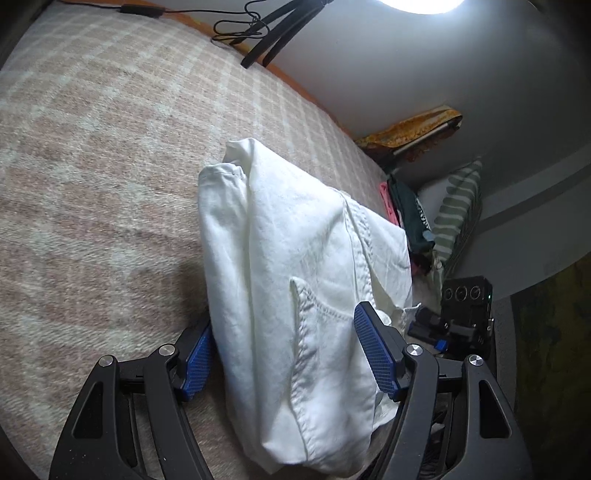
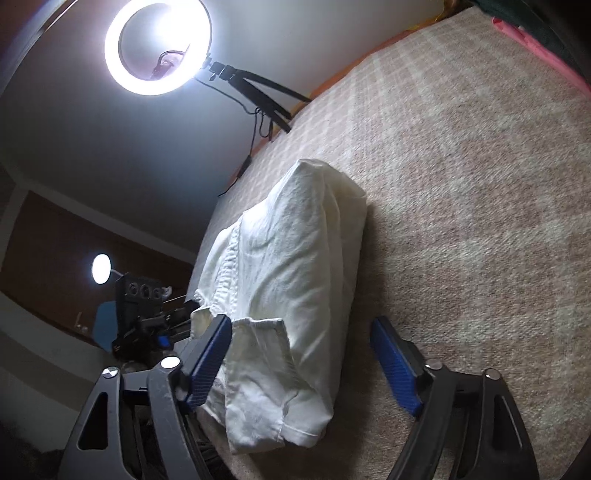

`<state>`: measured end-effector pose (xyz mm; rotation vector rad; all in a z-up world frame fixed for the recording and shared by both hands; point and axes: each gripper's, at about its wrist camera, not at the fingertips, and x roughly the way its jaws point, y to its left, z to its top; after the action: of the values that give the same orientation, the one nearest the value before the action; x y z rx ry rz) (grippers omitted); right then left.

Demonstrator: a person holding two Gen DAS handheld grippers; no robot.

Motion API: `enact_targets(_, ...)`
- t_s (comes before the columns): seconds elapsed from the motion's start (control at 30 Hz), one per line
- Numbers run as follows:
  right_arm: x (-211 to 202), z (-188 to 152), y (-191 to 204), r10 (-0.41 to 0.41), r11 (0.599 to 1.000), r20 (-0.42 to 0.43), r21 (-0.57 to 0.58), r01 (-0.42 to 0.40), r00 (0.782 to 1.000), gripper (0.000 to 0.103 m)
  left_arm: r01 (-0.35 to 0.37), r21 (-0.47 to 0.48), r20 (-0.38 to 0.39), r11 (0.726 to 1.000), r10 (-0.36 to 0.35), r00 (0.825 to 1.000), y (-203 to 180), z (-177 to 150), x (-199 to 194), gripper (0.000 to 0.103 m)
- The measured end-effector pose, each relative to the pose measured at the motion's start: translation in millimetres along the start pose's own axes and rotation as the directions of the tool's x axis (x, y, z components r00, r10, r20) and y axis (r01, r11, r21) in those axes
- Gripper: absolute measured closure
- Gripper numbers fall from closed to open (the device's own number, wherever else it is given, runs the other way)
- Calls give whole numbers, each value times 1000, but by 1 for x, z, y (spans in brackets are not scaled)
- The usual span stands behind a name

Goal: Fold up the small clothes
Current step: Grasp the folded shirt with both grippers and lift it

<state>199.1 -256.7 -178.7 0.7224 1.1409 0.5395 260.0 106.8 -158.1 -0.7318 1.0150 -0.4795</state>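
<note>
A white garment (image 1: 295, 240), folded into a long thick bundle, lies on the checked pink-beige blanket (image 1: 110, 166). My left gripper (image 1: 288, 354) straddles its near end with jaws wide. The left blue pad (image 1: 199, 362) sits at the cloth's edge, and the right pad (image 1: 376, 354) rests over the cloth, with no visible pinch. In the right wrist view the same garment (image 2: 295, 258) lies between the jaws of my right gripper (image 2: 301, 354). Its left pad (image 2: 210, 354) is against the cloth, and its right pad (image 2: 391, 358) stands apart over bare blanket (image 2: 461, 184).
A ring light (image 2: 110, 48) on a tripod (image 1: 273, 33) with loose cables stands at the bed's far edge by the wall. A pile of dark and pink clothes (image 1: 406, 214) and a striped pillow (image 1: 458, 206) lie at the bed's right end.
</note>
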Motion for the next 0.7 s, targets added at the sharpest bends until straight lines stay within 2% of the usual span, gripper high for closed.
enact_targets(0.2, 23, -1, 11, 48, 999, -34, -20, -49, 998, 35, 9, 5, 7, 1000, -9, 1000, -6, 3, 7, 35)
enact_targets(0.3, 30, -1, 8, 96, 995, -34, 40, -94, 995, 50, 3, 6, 6, 1000, -3, 1000, -8, 4, 11, 45)
enact_targets(0.33, 32, -2, 5, 103, 993, -27, 60, -101, 994, 57, -1, 2, 6, 1000, 1, 1000, -8, 5, 12, 52)
enact_targets(0.47, 38, 0, 9, 78, 994, -15, 80, -77, 997, 72, -3, -16, 5, 1000, 3, 1000, -4, 6, 14, 73)
enact_targets(0.53, 38, 0, 16, 51, 997, -6, 60, -51, 999, 80, -8, 6, 10, 1000, 8, 1000, -8, 5, 14, 79)
enact_targets(0.7, 37, 7, 40, -8, 1000, 17, -19, 8, 1000, 86, -43, 84, 43, 996, 39, 998, -29, 3, 13, 86)
